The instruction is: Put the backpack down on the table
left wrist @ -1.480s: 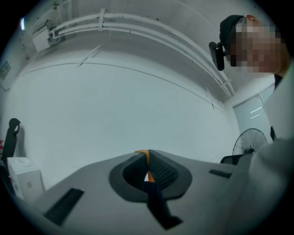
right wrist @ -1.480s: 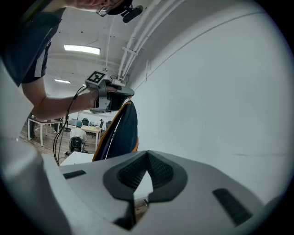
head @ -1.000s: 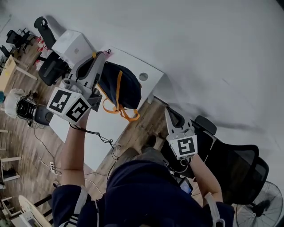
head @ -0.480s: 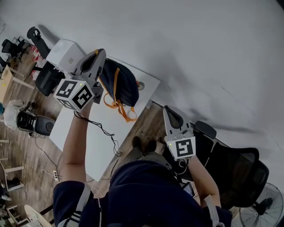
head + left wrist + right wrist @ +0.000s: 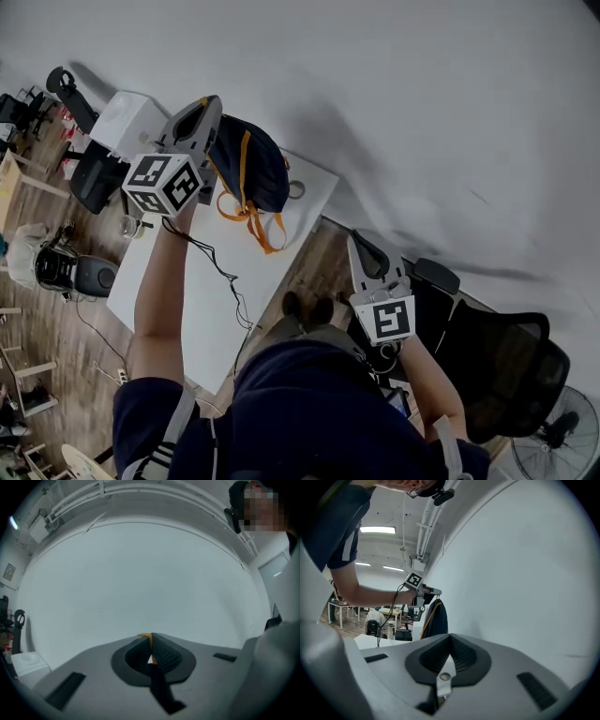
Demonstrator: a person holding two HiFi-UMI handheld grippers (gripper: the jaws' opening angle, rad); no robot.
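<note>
The left hand-held gripper (image 5: pixel 199 122) is held out at arm's length over the far end of the white bench (image 5: pixel 192 305). Its jaws are pressed together on an orange loop (image 5: pixel 146 638) at the top of the backpack (image 5: pixel 255 161), and in the left gripper view only that thin strip of orange shows at their tips. The backpack is dark with orange trim and hangs straight down from the jaws, above the far right part of the bench. Its loose orange straps (image 5: pixel 253 219) dangle below it on the near side. It lies close to the wall (image 5: pixel 422 112). No view shows whether its base touches the bench. A round hole (image 5: pixel 296 190) in the bench top sits just to the right of the backpack. A black cable (image 5: pixel 221 274) trails from the left hand-held gripper along the person's arm.

The right hand-held gripper (image 5: pixel 367 255) is low on the right, well apart from the backpack and off the bench. Its jaws are closed tip to tip, with nothing between them. Just to its right stands a black chair (image 5: pixel 502 352). Beyond the far left end of the bench sits a white box (image 5: pixel 127 114).
</note>
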